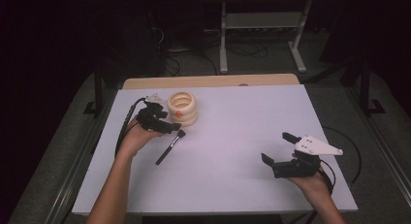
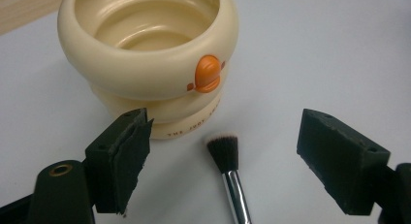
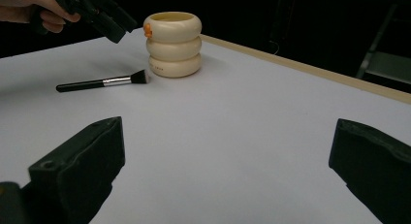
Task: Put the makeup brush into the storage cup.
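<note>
Two black jaws of the left gripper (image 2: pixel 223 156) stand spread over a makeup brush (image 2: pixel 228 170), its bristles just short of the cream holder (image 2: pixel 150 64). Closing off-centre could roll the round handle away, or nudge the holder. Its orange beak (legible in the left gripper view) blurs from above; the right gripper (image 1: pixel 281 149) idles open, well apart.

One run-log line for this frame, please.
left tool: open, over makeup brush, not gripping | brush: flat on table, bristles toward cream ringed cup | right tool: open, holding nothing
</note>
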### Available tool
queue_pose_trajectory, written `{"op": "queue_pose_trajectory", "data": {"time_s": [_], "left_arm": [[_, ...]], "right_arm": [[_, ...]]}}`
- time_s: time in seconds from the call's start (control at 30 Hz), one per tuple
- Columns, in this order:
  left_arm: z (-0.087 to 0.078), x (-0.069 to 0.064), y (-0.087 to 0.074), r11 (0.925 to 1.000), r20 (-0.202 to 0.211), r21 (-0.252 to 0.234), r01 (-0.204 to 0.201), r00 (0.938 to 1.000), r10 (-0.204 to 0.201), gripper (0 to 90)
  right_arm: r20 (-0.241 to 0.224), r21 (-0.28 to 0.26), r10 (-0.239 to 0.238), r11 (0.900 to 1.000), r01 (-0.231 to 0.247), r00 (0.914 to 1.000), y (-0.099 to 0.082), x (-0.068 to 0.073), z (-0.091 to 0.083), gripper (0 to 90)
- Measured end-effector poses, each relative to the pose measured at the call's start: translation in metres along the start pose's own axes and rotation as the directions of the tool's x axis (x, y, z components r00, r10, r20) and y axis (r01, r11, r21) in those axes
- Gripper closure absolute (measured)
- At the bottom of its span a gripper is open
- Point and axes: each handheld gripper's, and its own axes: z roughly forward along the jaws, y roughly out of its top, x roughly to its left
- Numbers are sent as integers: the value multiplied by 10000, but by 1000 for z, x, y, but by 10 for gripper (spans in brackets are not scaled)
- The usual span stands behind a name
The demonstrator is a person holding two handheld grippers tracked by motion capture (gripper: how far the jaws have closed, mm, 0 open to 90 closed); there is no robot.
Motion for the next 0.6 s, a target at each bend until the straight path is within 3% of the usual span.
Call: {"op": "queue_pose_trajectory", "data": {"time_s": [0.27,0.5,0.6], "left_arm": [[3,0,0,9981,-135,614,-49,9999,58,220],[6,1,-1,9938,-236,1102,147,9996,-122,249],[8,0,0,9909,-228,1333,163,9997,-134,294]], "right_arm": [[5,-11,-7,10000,7,10000,0,0,0,0],[-27,26,10,10000,-10,10000,0,0,0,0],[-17,-3,-25,10000,25,10000,0,0,0,0]]}}
